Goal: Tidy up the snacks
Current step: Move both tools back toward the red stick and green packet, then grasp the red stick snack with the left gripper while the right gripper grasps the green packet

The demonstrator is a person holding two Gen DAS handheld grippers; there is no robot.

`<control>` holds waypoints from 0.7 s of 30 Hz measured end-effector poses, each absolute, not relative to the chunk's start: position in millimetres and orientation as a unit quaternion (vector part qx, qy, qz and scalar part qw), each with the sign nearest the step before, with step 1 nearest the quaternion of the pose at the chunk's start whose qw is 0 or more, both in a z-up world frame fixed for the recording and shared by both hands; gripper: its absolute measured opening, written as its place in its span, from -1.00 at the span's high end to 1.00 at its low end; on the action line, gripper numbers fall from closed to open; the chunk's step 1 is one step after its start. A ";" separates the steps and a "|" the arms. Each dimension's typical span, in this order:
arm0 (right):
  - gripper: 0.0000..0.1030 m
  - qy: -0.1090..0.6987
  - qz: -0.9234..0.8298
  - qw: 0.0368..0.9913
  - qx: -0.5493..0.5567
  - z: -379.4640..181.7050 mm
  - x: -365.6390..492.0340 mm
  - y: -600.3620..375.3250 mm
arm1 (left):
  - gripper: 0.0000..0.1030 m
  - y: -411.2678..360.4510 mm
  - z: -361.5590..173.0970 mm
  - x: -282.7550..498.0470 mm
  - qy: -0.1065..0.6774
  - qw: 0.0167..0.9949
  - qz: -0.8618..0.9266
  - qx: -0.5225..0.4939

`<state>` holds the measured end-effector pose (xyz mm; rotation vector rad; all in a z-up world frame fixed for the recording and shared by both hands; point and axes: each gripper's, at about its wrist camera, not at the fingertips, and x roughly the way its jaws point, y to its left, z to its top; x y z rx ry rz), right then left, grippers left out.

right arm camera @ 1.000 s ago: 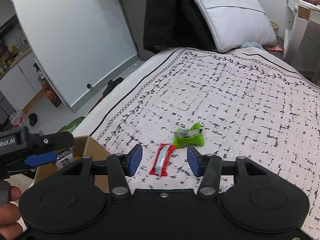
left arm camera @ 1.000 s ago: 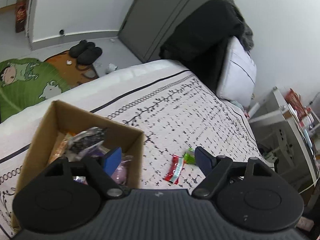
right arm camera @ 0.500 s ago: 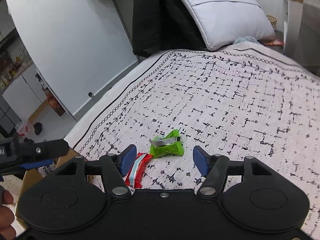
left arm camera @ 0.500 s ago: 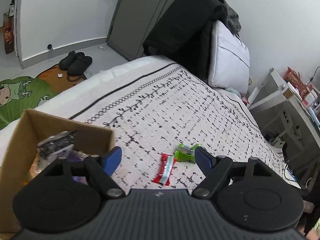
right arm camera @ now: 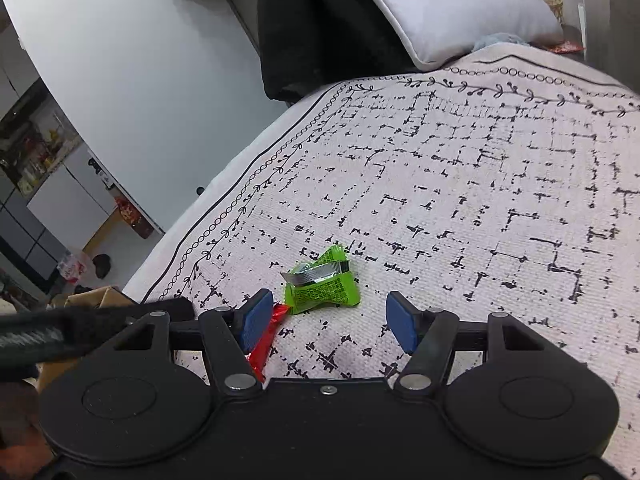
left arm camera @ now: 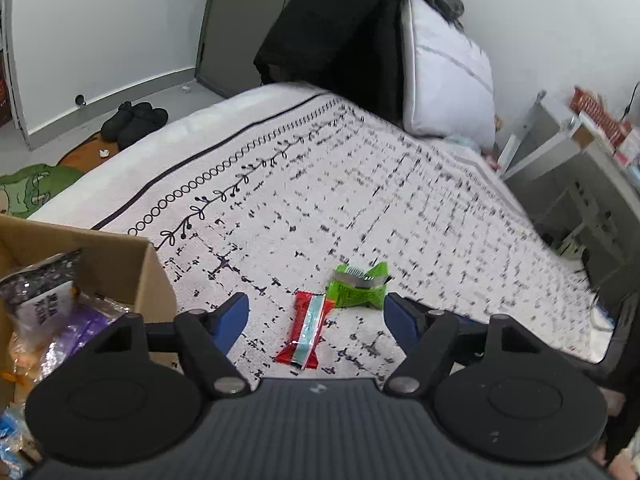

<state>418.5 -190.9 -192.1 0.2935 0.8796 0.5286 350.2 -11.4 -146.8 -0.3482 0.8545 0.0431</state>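
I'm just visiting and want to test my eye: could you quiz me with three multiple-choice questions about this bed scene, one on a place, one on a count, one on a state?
1. Where is the cardboard box?
A. on the pillow
B. at the bed's near left edge
C. on the floor by the slippers

2. How many snacks lie loose on the bedspread?
A. two
B. four
C. none

3. What is the right gripper holding?
A. the green packet
B. the red bar
C. nothing

Answers: 1 B, the box sits left of the left gripper. 2 A, only the red bar and green packet. 3 C, both pads stand clear of the packet.
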 end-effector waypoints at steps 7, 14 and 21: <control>-0.20 0.424 0.248 0.860 0.142 -208.4 429.7 -192.0 | -0.05 -15.9 -175.3 369.2 0.448 0.877 0.029 -0.173; -0.20 0.423 0.249 0.858 0.155 -218.5 439.4 -190.9 | 0.00 -14.8 -206.3 384.7 0.480 0.857 0.038 -0.185; -0.21 0.413 0.261 0.859 0.153 -223.2 444.8 -180.2 | 0.42 -21.5 -216.0 391.8 0.488 0.856 0.040 -0.165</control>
